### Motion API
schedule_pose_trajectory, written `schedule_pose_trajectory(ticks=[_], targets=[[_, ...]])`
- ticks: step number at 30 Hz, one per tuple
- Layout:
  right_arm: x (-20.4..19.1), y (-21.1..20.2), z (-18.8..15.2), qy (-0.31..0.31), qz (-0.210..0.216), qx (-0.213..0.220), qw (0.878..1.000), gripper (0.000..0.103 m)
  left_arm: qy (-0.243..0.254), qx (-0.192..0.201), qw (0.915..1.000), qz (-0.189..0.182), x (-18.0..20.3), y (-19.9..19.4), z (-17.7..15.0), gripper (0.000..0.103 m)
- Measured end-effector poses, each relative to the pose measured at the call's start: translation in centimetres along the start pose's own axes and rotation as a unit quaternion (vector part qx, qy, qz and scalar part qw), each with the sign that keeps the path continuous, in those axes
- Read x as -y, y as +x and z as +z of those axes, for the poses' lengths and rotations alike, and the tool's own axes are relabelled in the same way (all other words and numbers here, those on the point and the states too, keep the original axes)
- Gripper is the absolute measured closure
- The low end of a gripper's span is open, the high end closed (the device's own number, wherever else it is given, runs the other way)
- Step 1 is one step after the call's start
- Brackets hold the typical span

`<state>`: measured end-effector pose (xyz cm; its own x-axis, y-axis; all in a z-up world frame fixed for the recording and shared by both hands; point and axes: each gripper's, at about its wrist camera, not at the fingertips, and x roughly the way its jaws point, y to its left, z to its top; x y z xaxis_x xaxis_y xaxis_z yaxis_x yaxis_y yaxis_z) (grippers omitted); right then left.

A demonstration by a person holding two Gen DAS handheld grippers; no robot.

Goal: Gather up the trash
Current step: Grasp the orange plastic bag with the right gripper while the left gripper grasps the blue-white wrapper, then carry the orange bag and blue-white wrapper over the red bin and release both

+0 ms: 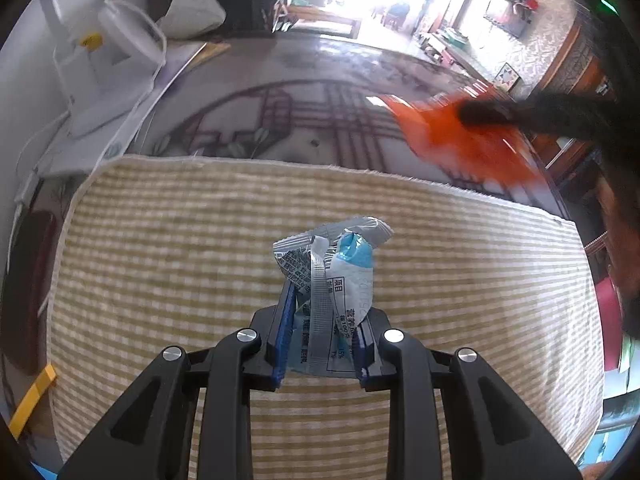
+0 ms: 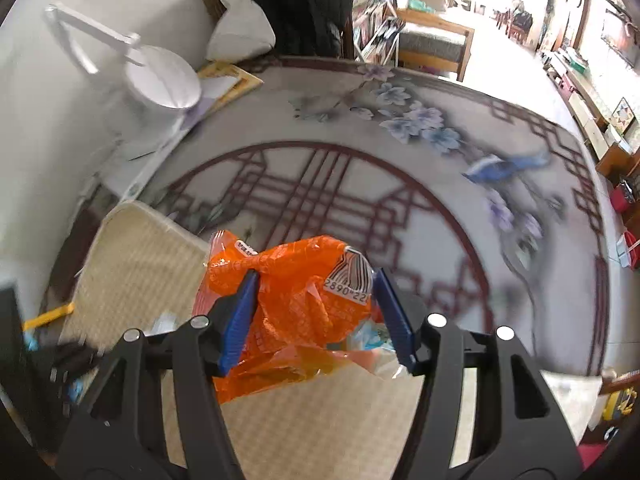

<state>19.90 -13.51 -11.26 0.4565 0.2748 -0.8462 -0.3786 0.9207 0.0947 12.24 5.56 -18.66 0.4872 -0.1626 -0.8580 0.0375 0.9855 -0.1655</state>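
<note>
Black linkage arms are filling the bottom of both wrist views. Your left gripper [image 1: 324,328] is standing nearly closed, its blue pads [image 1: 282,332] pinching a crumpled silver-and-blue wrapper [image 1: 332,268] that is sticking up from between them toward 12 o'clock. Beneath that wrapper a yellow-and-white checked mat [image 1: 160,280] is lying on the table.

Your right gripper [image 2: 316,312] is standing about halfway apart, with a crumpled orange wrapper [image 2: 296,292] sitting between its blue fingers [image 2: 240,316]. That wrapper's barcode patch is facing up at 1 o'clock beside the right finger. The left finger is touching the orange film; whether the right one is pressing on it you cannot tell. More scraps, pale blue and clear, are showing just under the orange film at 4 o'clock.

Moving outward in the left view, the orange wrapper [image 1: 460,136] is appearing as a blurred smear at 2 o'clock, above the far edge of the mat, with a dark fingertip of the right gripper [image 1: 492,114] over it. The table [image 2: 360,128] is carrying a printed red lattice arch with pale flowers and a blue bird [image 2: 504,166] at 2 o'clock. At 10 o'clock a white desk lamp [image 2: 160,76] is standing against the wall.
</note>
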Motion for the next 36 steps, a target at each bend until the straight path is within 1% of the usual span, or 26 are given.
schedule_pose_trajectory(ticks=[4,6,11,14,20,27,32,36], targets=[[0.8,-4.0,-3.9,0.028,-0.029,0.023,0.999,0.045,0.016,0.016,0.9997,-0.004,1.3,-1.3,0.4,0.08],[1.6,-5.9,-5.8,0.058,-0.041,0.034,0.997,0.045,0.023,0.025,0.9994,-0.008,2.1,-2.1,0.6,0.08],[3.2,-9.6,-9.7,0.129,-0.056,0.06,0.988,0.044,0.047,0.049,0.9975,-0.017,4.5,-4.4,0.7,0.08],[3.8,-11.2,-11.1,0.156,-0.059,0.077,0.983,0.044,0.061,0.063,0.9958,-0.027,6.3,-5.8,0.7,0.08],[4.6,-14.7,-13.7,0.173,-0.08,0.108,0.976,0.044,0.09,0.084,0.9912,-0.047,10.1,-8.4,0.0,0.08],[6.1,-18.0,-16.4,0.19,-0.094,0.131,0.969,0.044,0.118,0.094,0.9864,-0.066,14.0,-10.1,-1.1,0.08],[7.3,-19.4,-17.7,0.192,-0.101,0.139,0.966,0.044,0.127,0.097,0.9847,-0.069,16.5,-10.8,-1.8,0.08],[9.2,-20.6,-18.6,0.195,-0.101,0.147,0.965,0.044,0.129,0.097,0.9846,-0.067,18.4,-11.1,-2.0,0.08]])
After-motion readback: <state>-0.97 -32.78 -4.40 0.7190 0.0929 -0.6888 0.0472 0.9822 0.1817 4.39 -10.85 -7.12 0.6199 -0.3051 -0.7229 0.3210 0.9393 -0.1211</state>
